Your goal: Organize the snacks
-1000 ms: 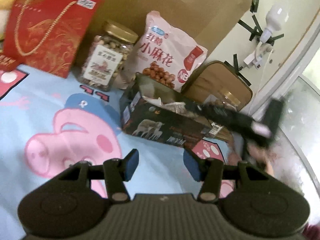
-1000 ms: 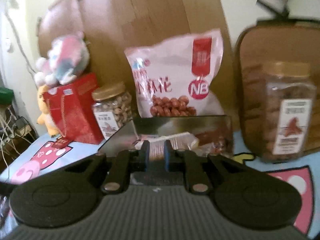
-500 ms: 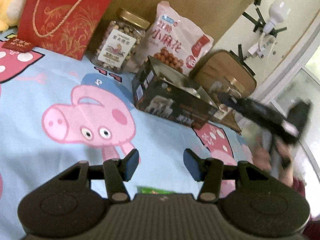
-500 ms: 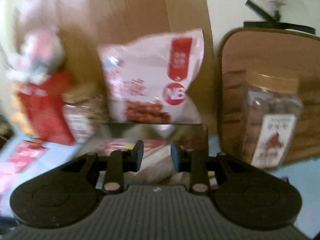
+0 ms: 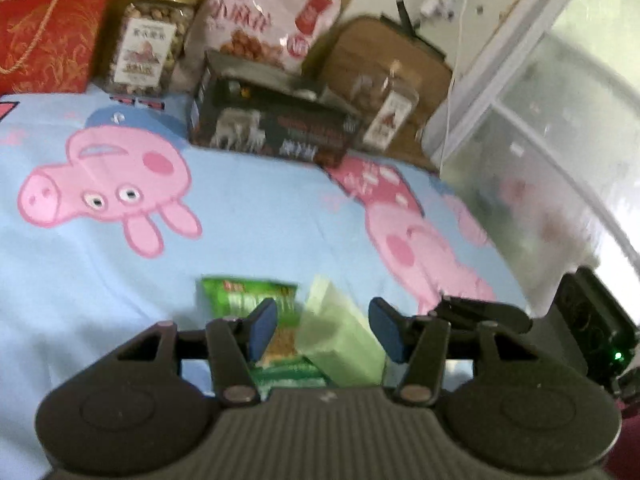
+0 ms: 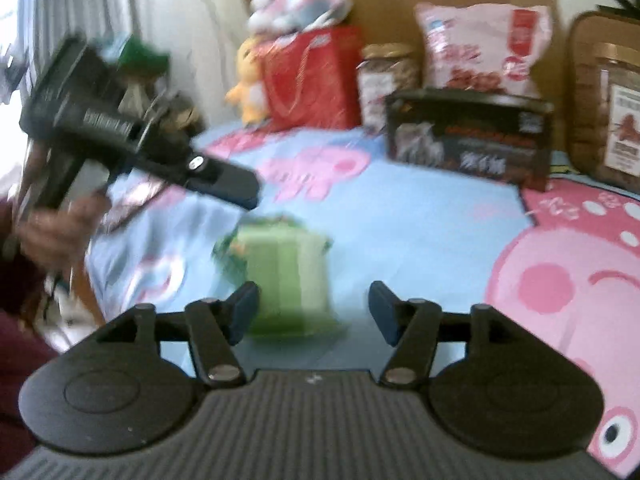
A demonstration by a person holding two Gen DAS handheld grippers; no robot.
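A green snack packet [image 5: 248, 300] and a pale green packet [image 5: 340, 336] lie on the blue cartoon-pig cloth near me. My left gripper [image 5: 323, 330] is open and empty just above them. My right gripper [image 6: 312, 312] is open and empty, with the pale green packet [image 6: 288, 276] lying between and beyond its fingers. The open dark snack box [image 5: 272, 124] stands at the back; it also shows in the right wrist view [image 6: 468, 136]. The left gripper's body [image 6: 132, 136] shows at the left of the right wrist view.
Along the back wall stand a red gift bag [image 5: 48, 28], a nut jar [image 5: 154, 36], a pink snack bag [image 5: 268, 20], a second jar [image 5: 388, 112] and a brown board [image 5: 384, 56]. Plush toys [image 6: 300, 0] sit on the red bag. The bed edge is on the right.
Both grippers have pulled back from the dark box towards the near side. The right gripper has opened wide. The green packets have come into view under both grippers.
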